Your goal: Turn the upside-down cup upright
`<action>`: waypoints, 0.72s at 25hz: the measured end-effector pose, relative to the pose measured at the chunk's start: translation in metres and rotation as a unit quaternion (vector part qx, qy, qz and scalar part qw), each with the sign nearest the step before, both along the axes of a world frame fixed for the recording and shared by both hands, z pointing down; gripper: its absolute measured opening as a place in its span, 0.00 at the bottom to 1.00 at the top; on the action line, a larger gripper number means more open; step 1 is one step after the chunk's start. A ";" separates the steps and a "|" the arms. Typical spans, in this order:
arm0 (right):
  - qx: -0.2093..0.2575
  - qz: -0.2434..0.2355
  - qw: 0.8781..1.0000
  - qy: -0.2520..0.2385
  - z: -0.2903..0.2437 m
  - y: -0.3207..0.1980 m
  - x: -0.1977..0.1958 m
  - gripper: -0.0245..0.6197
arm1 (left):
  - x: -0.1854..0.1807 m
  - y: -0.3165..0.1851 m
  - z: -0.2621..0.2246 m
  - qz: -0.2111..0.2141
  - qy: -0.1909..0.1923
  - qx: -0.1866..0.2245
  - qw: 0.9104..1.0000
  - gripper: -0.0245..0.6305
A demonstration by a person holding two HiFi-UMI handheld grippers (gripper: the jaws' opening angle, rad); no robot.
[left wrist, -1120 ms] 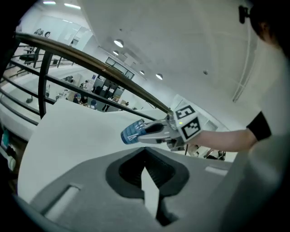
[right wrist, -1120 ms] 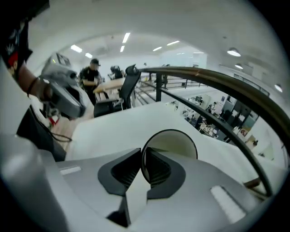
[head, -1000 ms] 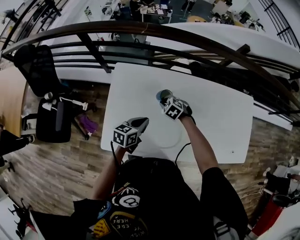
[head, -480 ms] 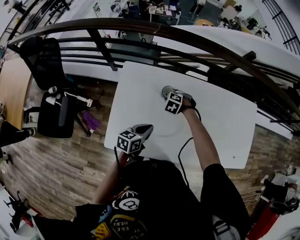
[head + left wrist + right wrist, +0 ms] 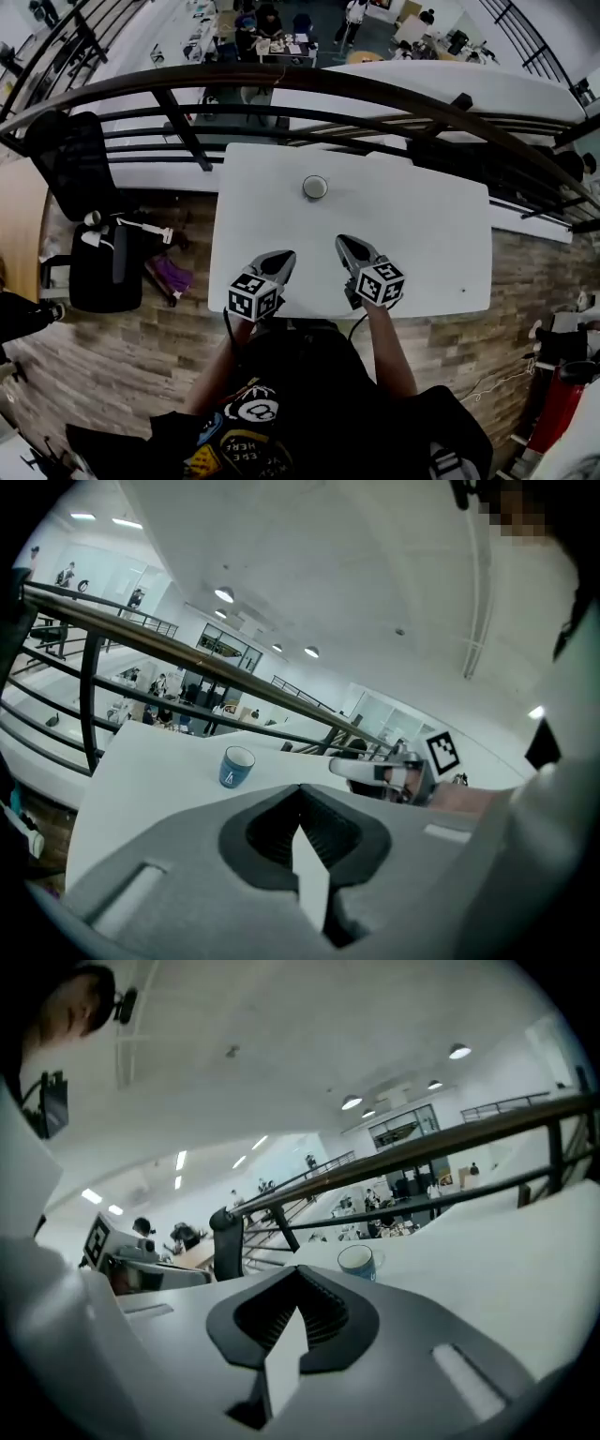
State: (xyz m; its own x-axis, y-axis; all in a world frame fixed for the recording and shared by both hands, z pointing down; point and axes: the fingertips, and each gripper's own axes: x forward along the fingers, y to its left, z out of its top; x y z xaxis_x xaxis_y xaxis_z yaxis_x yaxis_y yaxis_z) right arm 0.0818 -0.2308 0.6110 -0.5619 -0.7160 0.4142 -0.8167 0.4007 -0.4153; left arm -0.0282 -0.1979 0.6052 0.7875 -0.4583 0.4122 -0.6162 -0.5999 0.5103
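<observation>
A blue cup [image 5: 315, 187] stands upright, mouth up, alone on the far part of the white table [image 5: 441, 234]. It also shows in the left gripper view [image 5: 236, 766] and in the right gripper view [image 5: 357, 1262]. My left gripper [image 5: 283, 256] hovers shut and empty near the table's front edge; its jaws [image 5: 301, 803] meet with nothing between them. My right gripper [image 5: 343, 244] is beside it, well short of the cup. Its jaws [image 5: 298, 1279] have just been closing and are shut on nothing. Each gripper sees the other [image 5: 380, 769] [image 5: 141, 1265].
A dark curved railing [image 5: 281, 80] runs behind the table's far edge. A black office chair [image 5: 80, 159] and bags [image 5: 103, 253] stand on the wooden floor at the left. The table's front edge [image 5: 309, 317] is just under both grippers.
The right gripper let go of the cup and drew back to the table's front edge. The cup now stands alone, mouth up. The left gripper rose slightly.
</observation>
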 end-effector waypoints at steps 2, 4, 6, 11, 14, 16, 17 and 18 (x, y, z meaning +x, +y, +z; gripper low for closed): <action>0.008 0.045 0.998 -0.035 -0.008 0.033 0.002 0.04 | 0.003 0.008 -0.008 0.006 0.003 0.017 1.000 0.04; 0.016 0.073 0.996 -0.039 -0.011 0.059 -0.002 0.04 | 0.006 0.015 -0.015 0.014 0.003 0.038 0.999 0.04; 0.021 0.085 0.995 -0.037 -0.012 0.083 -0.010 0.04 | 0.010 0.025 -0.019 0.025 -0.008 0.056 0.998 0.04; 0.031 0.072 0.996 -0.044 -0.023 0.120 -0.024 0.04 | 0.014 0.058 -0.023 0.044 -0.029 0.073 0.996 0.04; 0.060 0.064 0.995 -0.044 -0.046 0.127 -0.019 0.03 | 0.012 0.075 -0.029 0.030 -0.035 0.078 0.996 0.04; 0.071 0.062 0.995 -0.041 -0.056 0.136 -0.011 0.03 | 0.016 0.087 -0.033 0.013 -0.032 0.077 0.996 0.04; 0.074 0.059 0.995 -0.039 -0.060 0.143 -0.007 0.03 | 0.019 0.093 -0.036 0.003 -0.029 0.078 0.997 0.04; 0.076 0.055 0.995 -0.038 -0.064 0.151 -0.004 0.03 | 0.022 0.100 -0.040 -0.005 -0.028 0.081 0.996 0.04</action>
